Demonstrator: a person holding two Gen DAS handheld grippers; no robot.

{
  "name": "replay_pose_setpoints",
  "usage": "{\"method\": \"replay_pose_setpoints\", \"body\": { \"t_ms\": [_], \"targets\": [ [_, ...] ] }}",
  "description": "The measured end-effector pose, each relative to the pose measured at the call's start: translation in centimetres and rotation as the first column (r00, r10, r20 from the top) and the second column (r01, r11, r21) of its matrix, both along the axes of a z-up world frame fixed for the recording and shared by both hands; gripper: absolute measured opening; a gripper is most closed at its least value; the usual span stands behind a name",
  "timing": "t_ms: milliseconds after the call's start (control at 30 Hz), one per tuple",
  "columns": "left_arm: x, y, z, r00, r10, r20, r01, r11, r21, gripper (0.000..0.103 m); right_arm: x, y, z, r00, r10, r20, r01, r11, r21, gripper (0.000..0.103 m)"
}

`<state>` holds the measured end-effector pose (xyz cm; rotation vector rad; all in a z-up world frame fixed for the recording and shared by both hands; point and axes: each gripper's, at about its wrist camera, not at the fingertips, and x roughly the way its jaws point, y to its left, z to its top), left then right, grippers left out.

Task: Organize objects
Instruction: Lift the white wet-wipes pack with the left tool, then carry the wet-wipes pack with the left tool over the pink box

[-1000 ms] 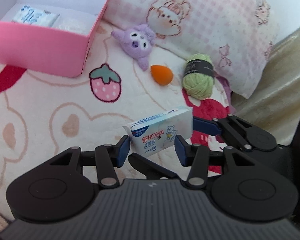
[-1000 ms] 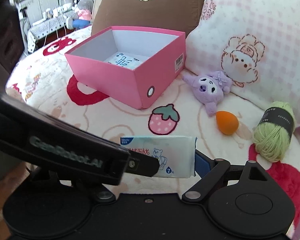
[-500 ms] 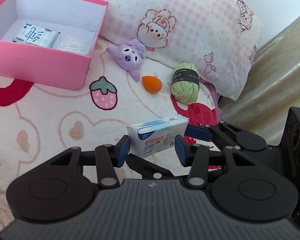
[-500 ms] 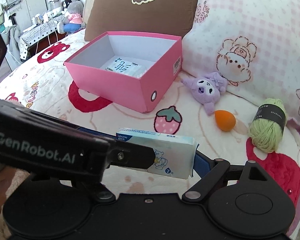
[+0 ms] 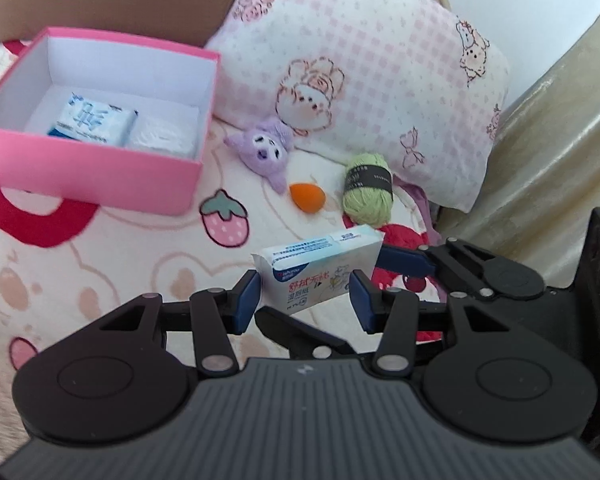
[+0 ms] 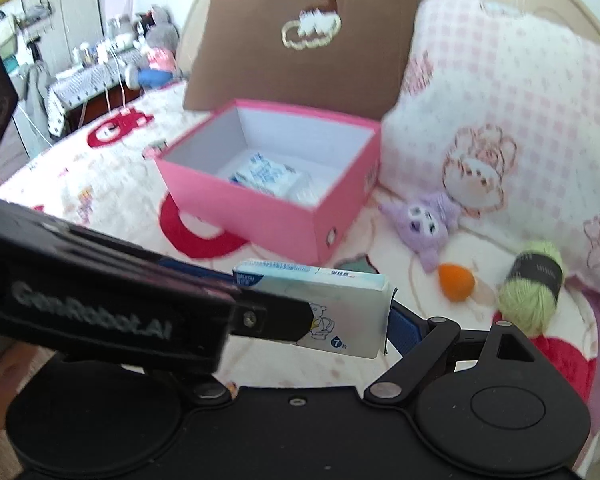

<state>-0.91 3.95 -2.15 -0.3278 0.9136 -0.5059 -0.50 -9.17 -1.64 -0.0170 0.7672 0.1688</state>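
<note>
The wet-wipe pack (image 5: 320,270) hangs in the air above the bed (image 5: 100,264), higher than a second ago, with the pink box (image 5: 100,176) now showing more of its inside. The right claw (image 6: 384,312) stands wide, clamped on the pack's two ends. The left claw (image 5: 304,300) is narrowly parted; its pads flank the pack, contact unclear. Likely the pack goes into the box next. A purple plush (image 5: 266,152), orange sponge (image 5: 307,197) and green yarn (image 5: 367,190) lie near the pillow (image 5: 380,60) at the bed's head. A cluttered room lies beyond.
</note>
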Motion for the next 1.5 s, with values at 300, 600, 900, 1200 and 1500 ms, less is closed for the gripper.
{"method": "replay_pose_setpoints", "body": {
  "t_ms": [300, 600, 900, 1200, 1500],
  "targets": [
    [0.5, 3.7, 2.3, 0.995, 0.094, 0.036, -0.093, 0.995, -0.031, 0.047, 1.6, 1.9, 2.0, 0.995, 0.032, 0.091, -0.035, 0.999, 0.033, 0.082],
    [1.8, 6.9, 4.1, 0.985, 0.148, 0.085, -0.144, 0.988, -0.05, 0.047, 3.8, 4.1, 3.4, 0.984, 0.081, 0.16, -0.089, 0.995, 0.039, 0.08],
    [6.2, 9.7, 5.0, 0.969, 0.224, 0.102, -0.222, 0.975, -0.033, 0.047, 9.3, 5.7, 3.5, 0.982, 0.093, 0.163, -0.107, 0.991, 0.079, 0.082],
    [11.5, 11.1, 3.3, 0.958, 0.264, 0.108, -0.264, 0.964, -0.019, 0.047, 14.8, 6.6, 2.0, 0.988, 0.109, 0.106, -0.116, 0.991, 0.07, 0.083],
    [18.6, 12.2, 0.4, 0.961, 0.273, 0.04, -0.275, 0.96, 0.052, 0.047, 20.3, 6.6, 0.0, 0.999, 0.041, -0.004, -0.04, 0.997, 0.061, 0.057]
  ]
}}
